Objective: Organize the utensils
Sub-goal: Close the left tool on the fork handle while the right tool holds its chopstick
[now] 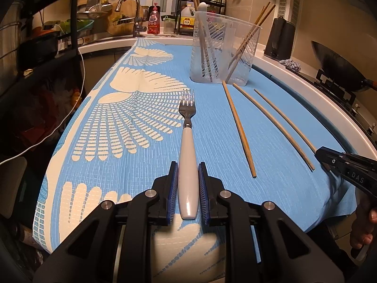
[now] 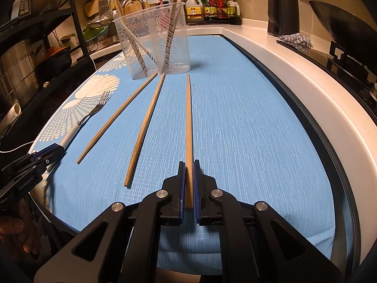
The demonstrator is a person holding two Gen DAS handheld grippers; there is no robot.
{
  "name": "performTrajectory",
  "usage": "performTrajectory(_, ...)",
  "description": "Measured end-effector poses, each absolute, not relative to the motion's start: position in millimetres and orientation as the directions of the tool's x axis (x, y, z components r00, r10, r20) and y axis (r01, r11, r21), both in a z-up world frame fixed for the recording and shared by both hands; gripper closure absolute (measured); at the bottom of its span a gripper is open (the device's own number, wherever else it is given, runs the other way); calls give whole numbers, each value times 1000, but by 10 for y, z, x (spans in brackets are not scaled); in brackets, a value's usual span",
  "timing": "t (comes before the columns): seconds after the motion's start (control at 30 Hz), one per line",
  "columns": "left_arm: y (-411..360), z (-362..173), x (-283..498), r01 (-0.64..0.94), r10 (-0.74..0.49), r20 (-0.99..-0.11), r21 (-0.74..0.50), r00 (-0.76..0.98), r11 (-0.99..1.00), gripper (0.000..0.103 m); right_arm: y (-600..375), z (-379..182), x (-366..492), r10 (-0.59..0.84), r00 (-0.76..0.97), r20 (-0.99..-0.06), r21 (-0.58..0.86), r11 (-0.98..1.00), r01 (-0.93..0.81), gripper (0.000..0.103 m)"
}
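Observation:
A fork (image 1: 187, 141) with a white handle lies on the blue patterned cloth (image 1: 271, 141). My left gripper (image 1: 187, 167) is shut on its handle, pads on both sides. Three wooden chopsticks lie to the right; my right gripper (image 2: 187, 165) is shut on the rightmost chopstick (image 2: 188, 122) near its end. The other two chopsticks (image 2: 146, 127) (image 2: 117, 118) lie loose to its left. A clear plastic cup (image 1: 223, 47) stands upright at the far end with several chopsticks and a white-handled utensil in it. The fork also shows in the right wrist view (image 2: 94, 110).
A white counter edge (image 2: 306, 82) runs along the right of the cloth, with a wok (image 1: 341, 68), a black kettle (image 2: 282, 11) and a rag (image 2: 295, 40). Sink tap (image 1: 132, 11), bottles and a rack stand at the back. A dark shelf (image 1: 47, 47) is on the left.

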State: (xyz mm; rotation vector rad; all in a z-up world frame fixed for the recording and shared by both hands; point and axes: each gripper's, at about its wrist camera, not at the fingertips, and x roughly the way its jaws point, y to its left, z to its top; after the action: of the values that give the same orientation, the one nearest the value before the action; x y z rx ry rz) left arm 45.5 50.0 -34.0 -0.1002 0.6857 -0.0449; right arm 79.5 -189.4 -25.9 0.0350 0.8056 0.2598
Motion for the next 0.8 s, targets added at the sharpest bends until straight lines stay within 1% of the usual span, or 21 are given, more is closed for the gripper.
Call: performTrajectory(0.8, 457, -340, 447, 14, -55, -629, -70, 775, 997, 85, -1878, -249, 790, 242, 664, -708, 121, 967, -223, 96)
